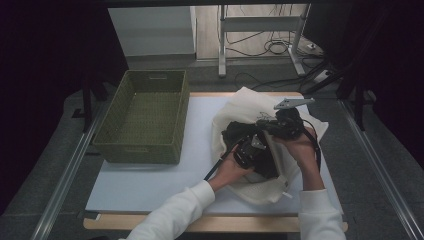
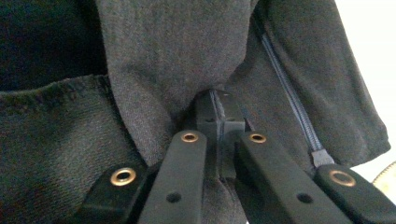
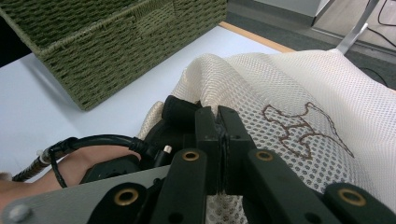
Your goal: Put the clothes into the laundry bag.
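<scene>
High view: cream mesh laundry bag on the white table, right of the empty green woven basket. Dark garment sits in the bag mouth, both hand-held grippers on it: left hand-held gripper, right hand-held gripper.

Left gripper view: jaws clamped together on a fold of the dark grey zip-up garment.

Right gripper view: jaws closed on the mesh bag's edge, holding the opening.

Judgement: transfer mid-way; garment partly in the bag, basket holds nothing. Left: clear the garment past the rim.
</scene>
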The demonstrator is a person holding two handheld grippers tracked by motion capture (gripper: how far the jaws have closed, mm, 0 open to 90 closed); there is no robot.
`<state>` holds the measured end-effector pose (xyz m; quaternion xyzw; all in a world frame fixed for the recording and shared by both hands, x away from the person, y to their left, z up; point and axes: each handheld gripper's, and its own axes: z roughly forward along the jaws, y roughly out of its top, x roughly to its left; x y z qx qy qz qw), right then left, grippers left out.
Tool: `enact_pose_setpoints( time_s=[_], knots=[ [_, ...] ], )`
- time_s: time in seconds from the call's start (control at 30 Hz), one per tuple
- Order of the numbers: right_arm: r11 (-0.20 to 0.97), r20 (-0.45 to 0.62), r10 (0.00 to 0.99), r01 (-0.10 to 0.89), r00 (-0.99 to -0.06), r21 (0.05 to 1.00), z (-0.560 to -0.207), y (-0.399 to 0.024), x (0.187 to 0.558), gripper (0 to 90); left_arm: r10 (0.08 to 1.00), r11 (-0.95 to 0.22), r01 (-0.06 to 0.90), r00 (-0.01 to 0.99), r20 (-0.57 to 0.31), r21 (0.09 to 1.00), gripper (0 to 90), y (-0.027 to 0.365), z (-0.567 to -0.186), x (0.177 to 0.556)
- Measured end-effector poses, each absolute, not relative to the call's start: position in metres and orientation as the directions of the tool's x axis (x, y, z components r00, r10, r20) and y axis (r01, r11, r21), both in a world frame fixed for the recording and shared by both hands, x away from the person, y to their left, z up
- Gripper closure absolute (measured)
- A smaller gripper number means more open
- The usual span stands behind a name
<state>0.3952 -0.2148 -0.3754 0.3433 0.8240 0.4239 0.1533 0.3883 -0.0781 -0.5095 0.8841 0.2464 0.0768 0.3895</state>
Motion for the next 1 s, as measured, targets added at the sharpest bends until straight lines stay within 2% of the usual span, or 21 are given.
enact_pose_setpoints(
  time_s=[0.2,0.43,0.73,1.0],
  knots=[
    [0.398,0.045,0.698,0.440,-0.714,0.805,-0.376,-0.216,0.397,88.3,0.473,-0.548,0.372,0.877,-0.089,0.749,90.0,-0.068,-0.504,0.378],
    [0.395,0.046,0.700,0.440,-0.713,0.806,-0.377,-0.217,0.397,88.2,0.465,-0.517,0.351,0.881,-0.089,0.781,90.0,-0.034,-0.489,0.364],
    [0.394,0.048,0.702,0.443,-0.710,0.805,-0.377,-0.217,0.397,88.2,0.565,-0.415,0.383,0.819,-0.096,0.825,90.0,0.019,-0.468,0.376],
    [0.391,0.052,0.702,0.446,-0.710,0.805,-0.377,-0.218,0.397,88.2,0.636,-0.351,0.415,0.764,-0.111,0.839,90.0,0.044,-0.459,0.395]
  ],
)
